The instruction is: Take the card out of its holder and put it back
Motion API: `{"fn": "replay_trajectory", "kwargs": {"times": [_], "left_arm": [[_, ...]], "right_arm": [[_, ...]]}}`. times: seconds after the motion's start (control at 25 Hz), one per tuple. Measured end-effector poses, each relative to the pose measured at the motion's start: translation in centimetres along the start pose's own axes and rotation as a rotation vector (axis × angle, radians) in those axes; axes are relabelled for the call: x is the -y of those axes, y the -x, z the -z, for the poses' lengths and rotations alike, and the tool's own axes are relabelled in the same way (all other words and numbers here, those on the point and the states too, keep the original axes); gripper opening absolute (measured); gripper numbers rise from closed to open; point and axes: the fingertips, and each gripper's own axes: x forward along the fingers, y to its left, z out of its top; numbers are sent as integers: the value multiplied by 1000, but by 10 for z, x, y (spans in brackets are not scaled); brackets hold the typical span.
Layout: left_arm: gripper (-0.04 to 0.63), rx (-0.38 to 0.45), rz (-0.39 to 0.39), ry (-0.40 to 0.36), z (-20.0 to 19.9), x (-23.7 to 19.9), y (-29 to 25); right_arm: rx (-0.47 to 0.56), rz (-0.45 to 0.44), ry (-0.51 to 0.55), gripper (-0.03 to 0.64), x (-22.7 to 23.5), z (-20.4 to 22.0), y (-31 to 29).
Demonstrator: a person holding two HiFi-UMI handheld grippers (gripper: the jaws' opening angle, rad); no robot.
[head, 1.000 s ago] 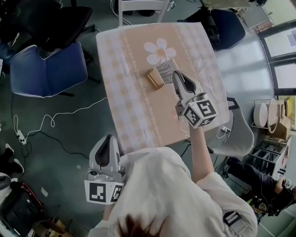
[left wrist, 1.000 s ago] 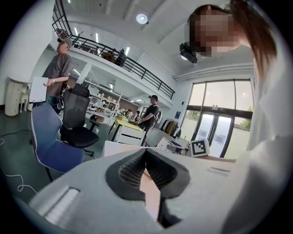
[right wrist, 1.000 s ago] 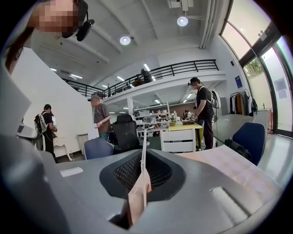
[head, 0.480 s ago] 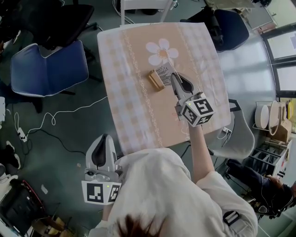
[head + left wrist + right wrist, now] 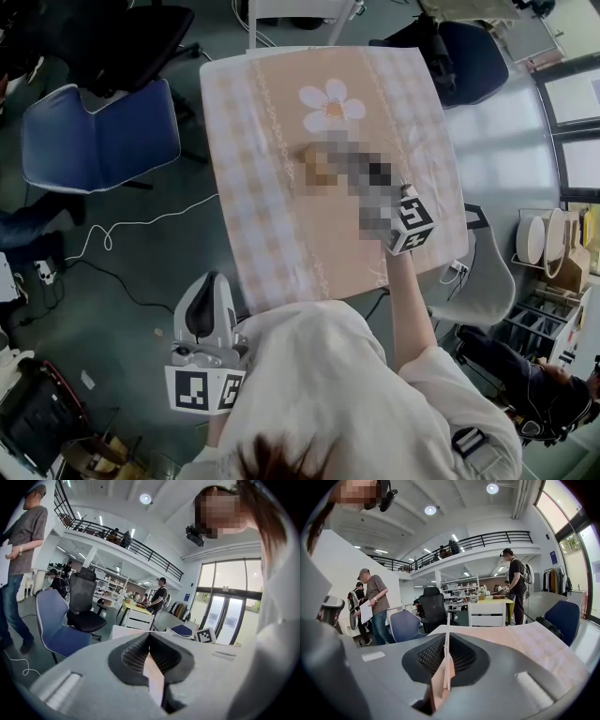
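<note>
Fingers (image 5: 464, 658) of the right gripper (image 5: 446, 641) were kept pinched on the card (image 5: 448, 620), lowered towards the holder (image 5: 317, 161) at frame centre (reinsertion judged imminent). The left gripper (image 5: 150, 637) was closed, empty.

This is a large open-plan office on two levels. A mezzanine with a dark railing (image 5: 487, 540) runs above the main floor, round lamps (image 5: 431, 510) sit in the high ceiling, and tall glass doors (image 5: 225, 616) let in daylight. Rolling office chairs, one blue (image 5: 98, 136) and one black (image 5: 84, 602), stand around desks (image 5: 492, 599) and a cloth-covered table (image 5: 272, 187). Cables (image 5: 141, 225) trail over the grey floor, and people (image 5: 375, 604) stand about.
</note>
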Motion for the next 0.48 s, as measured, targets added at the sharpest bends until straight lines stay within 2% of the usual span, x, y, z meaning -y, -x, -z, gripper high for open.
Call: {"fn": "replay_trajectory", "kwargs": {"times": [0.48], "left_arm": [[0, 1, -10, 1, -1, 0, 0]], "right_arm": [[-29, 1, -15, 18, 2, 8, -7]]}}
